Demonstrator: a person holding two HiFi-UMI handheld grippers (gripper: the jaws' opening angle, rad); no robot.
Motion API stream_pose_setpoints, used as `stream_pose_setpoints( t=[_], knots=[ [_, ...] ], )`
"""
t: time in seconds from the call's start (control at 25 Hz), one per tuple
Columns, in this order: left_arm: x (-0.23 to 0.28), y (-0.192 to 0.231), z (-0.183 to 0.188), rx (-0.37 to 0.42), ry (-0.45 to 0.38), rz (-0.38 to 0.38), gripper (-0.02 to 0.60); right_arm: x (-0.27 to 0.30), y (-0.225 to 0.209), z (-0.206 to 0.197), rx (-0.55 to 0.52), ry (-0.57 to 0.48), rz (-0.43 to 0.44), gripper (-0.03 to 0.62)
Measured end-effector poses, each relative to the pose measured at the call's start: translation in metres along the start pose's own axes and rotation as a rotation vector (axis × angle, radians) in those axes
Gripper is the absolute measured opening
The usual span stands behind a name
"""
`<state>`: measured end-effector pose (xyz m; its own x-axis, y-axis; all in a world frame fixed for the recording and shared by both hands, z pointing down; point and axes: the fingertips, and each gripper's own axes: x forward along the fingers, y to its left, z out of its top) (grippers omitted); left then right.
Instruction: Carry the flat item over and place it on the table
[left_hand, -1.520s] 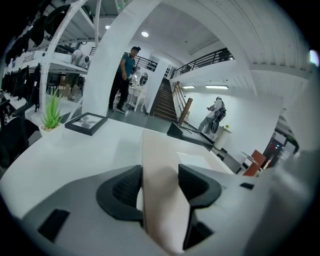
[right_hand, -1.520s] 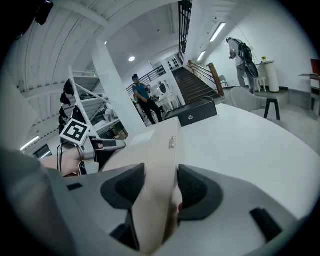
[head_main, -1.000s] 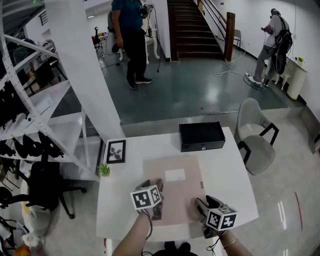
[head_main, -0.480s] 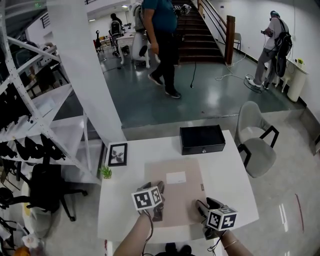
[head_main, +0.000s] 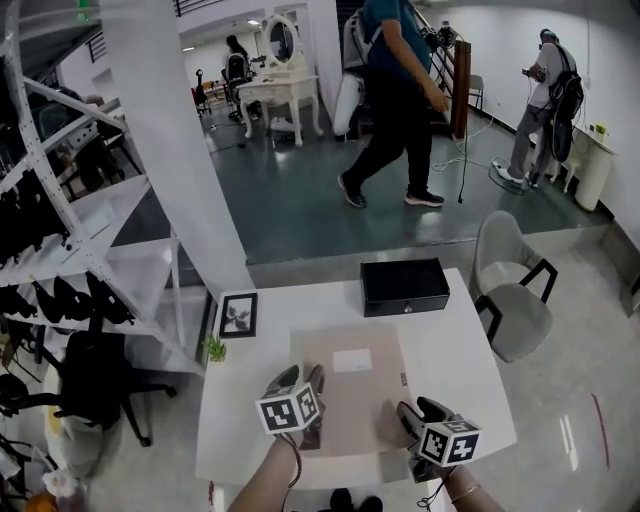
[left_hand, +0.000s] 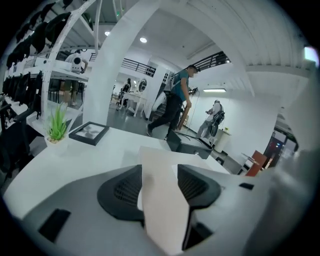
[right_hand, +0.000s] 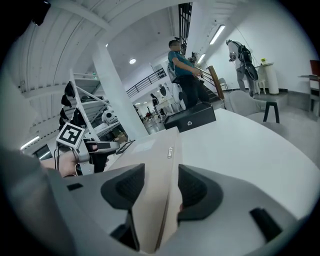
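Note:
A flat beige cardboard sheet with a white label on it lies over the middle of the white table in the head view. My left gripper is shut on the sheet's near left edge. My right gripper is shut on its near right edge. In the left gripper view the cardboard sheet runs between the two dark pads. In the right gripper view the cardboard sheet runs up from between the jaws toward the black box, and the left gripper shows at the left.
A black box sits at the table's far edge. A framed picture and a small green plant stand at the far left corner. A grey chair is right of the table, white shelving left. A person walks beyond.
The sheet and both grippers have barely shifted on the table. The person in the background has walked from the left to the right across the floor.

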<state>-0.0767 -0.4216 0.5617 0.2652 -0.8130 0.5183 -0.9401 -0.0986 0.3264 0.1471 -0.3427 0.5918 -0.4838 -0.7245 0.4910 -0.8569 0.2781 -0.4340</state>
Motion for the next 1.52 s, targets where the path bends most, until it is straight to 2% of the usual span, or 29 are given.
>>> stream_pose_setpoints(
  t=[0.32,0.4,0.56,0.96,1.24,1.52],
  knots=[
    [-0.040,-0.016,0.004,0.059,-0.087,-0.019,0.136,-0.026,0.014,0.023,-0.078,-0.094,-0.004,0.158],
    [-0.051,-0.021,0.005,0.082,-0.109,-0.020,0.096,-0.034,0.019,0.028,-0.098,-0.113,0.000,0.150],
    [-0.073,-0.027,0.002,0.088,-0.141,-0.031,0.057,-0.048,0.029,0.035,-0.111,-0.149,0.009,0.132],
    [-0.115,-0.038,-0.015,0.113,-0.179,-0.043,0.030,-0.076,0.052,0.042,-0.160,-0.223,0.034,0.050],
    [-0.140,-0.051,-0.023,0.140,-0.213,-0.067,0.021,-0.094,0.062,0.036,-0.191,-0.234,0.028,0.004],
    [-0.160,-0.060,-0.025,0.157,-0.245,-0.077,0.021,-0.107,0.069,0.029,-0.190,-0.241,0.052,0.000]
  ],
)
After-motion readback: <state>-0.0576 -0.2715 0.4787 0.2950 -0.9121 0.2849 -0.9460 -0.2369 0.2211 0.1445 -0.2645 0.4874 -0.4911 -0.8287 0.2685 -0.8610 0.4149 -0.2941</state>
